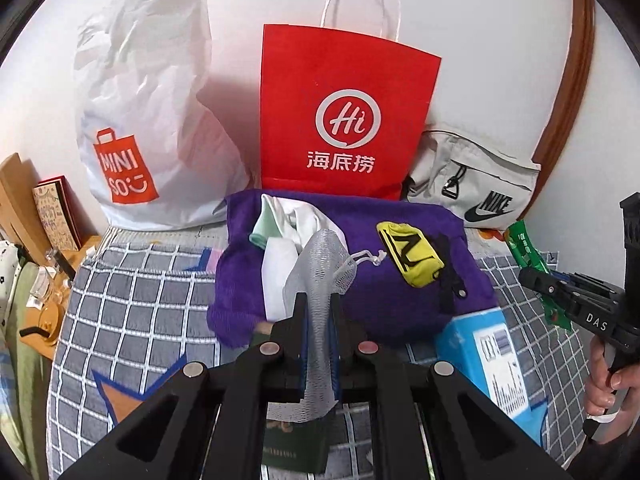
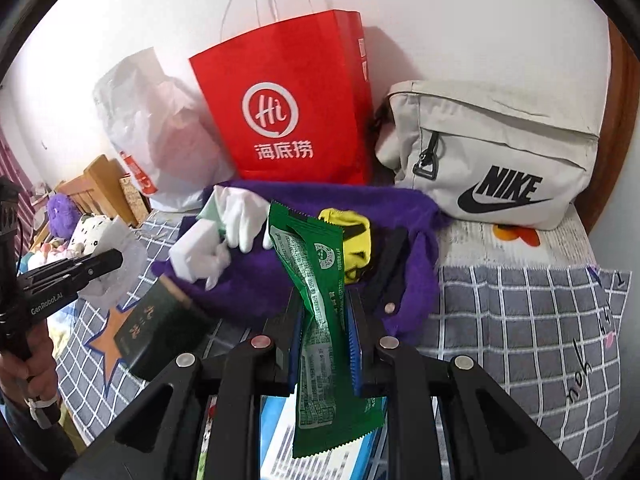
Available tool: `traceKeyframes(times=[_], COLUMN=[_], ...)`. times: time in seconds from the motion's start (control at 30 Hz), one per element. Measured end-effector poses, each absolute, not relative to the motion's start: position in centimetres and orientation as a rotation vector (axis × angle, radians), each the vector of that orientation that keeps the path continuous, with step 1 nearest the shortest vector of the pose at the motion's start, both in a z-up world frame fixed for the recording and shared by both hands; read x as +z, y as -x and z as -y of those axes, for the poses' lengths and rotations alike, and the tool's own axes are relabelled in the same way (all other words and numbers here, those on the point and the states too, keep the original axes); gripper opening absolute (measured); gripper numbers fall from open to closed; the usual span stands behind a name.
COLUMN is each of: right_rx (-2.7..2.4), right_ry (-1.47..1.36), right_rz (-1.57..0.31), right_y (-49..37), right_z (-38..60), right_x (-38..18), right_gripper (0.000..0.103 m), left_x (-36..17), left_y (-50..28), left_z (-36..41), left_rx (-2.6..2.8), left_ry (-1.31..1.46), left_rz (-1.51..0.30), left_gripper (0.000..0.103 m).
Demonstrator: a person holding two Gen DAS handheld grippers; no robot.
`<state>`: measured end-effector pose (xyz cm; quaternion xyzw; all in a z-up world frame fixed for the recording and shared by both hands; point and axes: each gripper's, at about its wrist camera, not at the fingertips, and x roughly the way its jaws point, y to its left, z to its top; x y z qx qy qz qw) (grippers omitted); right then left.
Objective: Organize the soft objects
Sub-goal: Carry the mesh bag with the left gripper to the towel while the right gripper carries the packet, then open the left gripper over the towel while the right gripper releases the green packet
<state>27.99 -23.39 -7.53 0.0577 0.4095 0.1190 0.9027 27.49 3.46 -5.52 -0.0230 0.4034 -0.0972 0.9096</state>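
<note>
On a grey checked bedspread [image 1: 132,300], the left gripper [image 1: 318,308] is clamped on a grey mesh drawstring pouch [image 1: 320,272]. The right gripper [image 2: 324,312] is clamped on a green snack packet [image 2: 316,292]. Both hang over a purple fleece bag [image 1: 400,300] lying before a red Haidilao paper bag [image 1: 340,120], with a yellow pouch [image 1: 412,258] on top.

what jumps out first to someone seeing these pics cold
The red paper bag standing against the wall at the back draws the eye first, with a purple blanket heaped in front of it. Up close, the left hand-held gripper pinches a grey mesh pouch and the right hand-held gripper a green packet.
</note>
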Motion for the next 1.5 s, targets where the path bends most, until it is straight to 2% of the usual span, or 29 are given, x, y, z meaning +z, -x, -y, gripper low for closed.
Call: traceKeyframes(times=[0.43, 0.8, 1.23, 1.3, 1.37, 1.4, 1.43, 1.47, 1.5], right_rx=[0.239, 0.252, 0.282, 0.293, 0.305, 0.310, 0.317, 0.323, 0.332], right_ry=[-0.105, -0.122, -0.124, -0.131, -0.139, -0.142, -0.146, -0.148, -0.150], right_rz=[-0.847, -0.976, -1.041, -1.039, -1.043, -1.045, -1.046, -1.045, -1.036], right_y=[-35.2, -39.1, -40.4, -40.5, -40.6, -40.6, -40.5, -40.3, -40.2], right_z=[24.1, 24.4, 23.2, 23.1, 23.0, 22.9, 22.9, 22.9, 22.9], right_x=[-7.6, -13.1, -15.5, -15.6, -15.6, -15.6, -15.5, -15.4, -15.2], right_gripper=[0.020, 0.021, 0.027, 0.029, 0.031, 0.035, 0.039, 0.050, 0.059], left_x=[-6.1, -8.6, -11.4, -11.4, -11.4, -11.4, -11.3, -11.1, -10.8], left_y=[-33.7, -38.5, -40.4, -40.4, -40.5, -40.4, -40.4, -40.3, -40.1], left_z=[-2.0, -0.4, 0.8, 0.9, 0.9, 0.9, 0.9, 0.8, 0.7], left_rx=[-0.178, -0.157, -0.233, -0.244, -0.254, -0.262, -0.264, -0.263, -0.259], left_ry=[0.010, -0.022, 0.006, 0.013, 0.022, 0.031, 0.037, 0.044, 0.048], left_rz=[-0.852, -0.900, -0.972, -0.974, -0.978, -0.980, -0.981, -0.976, -0.969], left_gripper=[0.009, 0.009, 0.010, 0.013, 0.020, 0.025, 0.034, 0.042, 0.046])
